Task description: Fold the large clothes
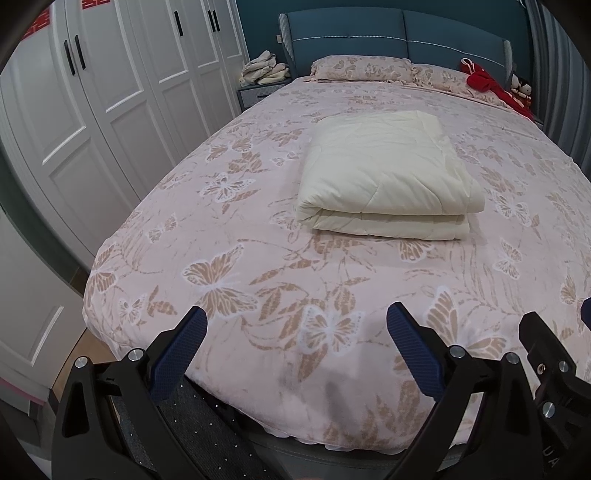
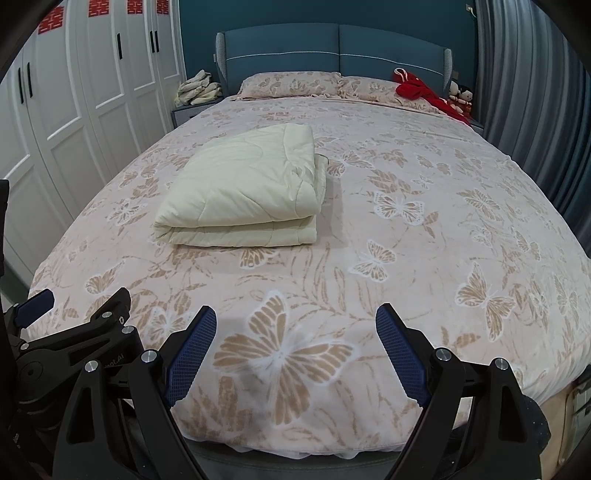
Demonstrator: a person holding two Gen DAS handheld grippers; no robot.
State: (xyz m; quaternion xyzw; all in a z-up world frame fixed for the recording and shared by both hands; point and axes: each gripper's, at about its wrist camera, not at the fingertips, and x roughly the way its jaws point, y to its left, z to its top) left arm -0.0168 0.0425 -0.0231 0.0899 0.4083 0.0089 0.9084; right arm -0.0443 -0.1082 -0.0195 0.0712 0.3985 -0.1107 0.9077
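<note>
**Both grippers spread wide at the bed's foot, folded quilt well ahead**

Left gripper (image 1: 295, 325) splayed and holding nothing, blue pads over the butterfly bedspread (image 1: 258, 266) at the near edge of the bed. Right gripper (image 2: 295, 325) likewise wide apart and empty, poised just beside its partner; a piece of each visible at the margin of the other's view.

Cream quilt (image 1: 388, 177) lying on the bedspread around mid-bed, well apart from both grippers, straight ahead toward the headboard (image 1: 399, 33). Already doubled into a thick rectangular bundle, rounded fold edge facing the grippers, at least two layers showing along that near side. Long axis hard to call through the fisheye; near fold edge running roughly crosswise to both grippers' forward line.

Seen from the left wrist, bundle sitting ahead and slightly right of centre; seen from the right wrist, quilt (image 2: 243, 188) ahead and clearly left of centre. So, by judgement: bundle lying roughly between the two, nearer the left gripper's line, each within similar reach of one near corner.

Likely stage: folding largely done, perhaps one more fold or a tidy left. Any further move calling for a long reach forward over bare bedspread before contact.

Elsewhere: red garment (image 1: 487, 88) by the pillows (image 1: 362, 68), pale clothes pile (image 1: 264, 68) on the nightstand.
</note>
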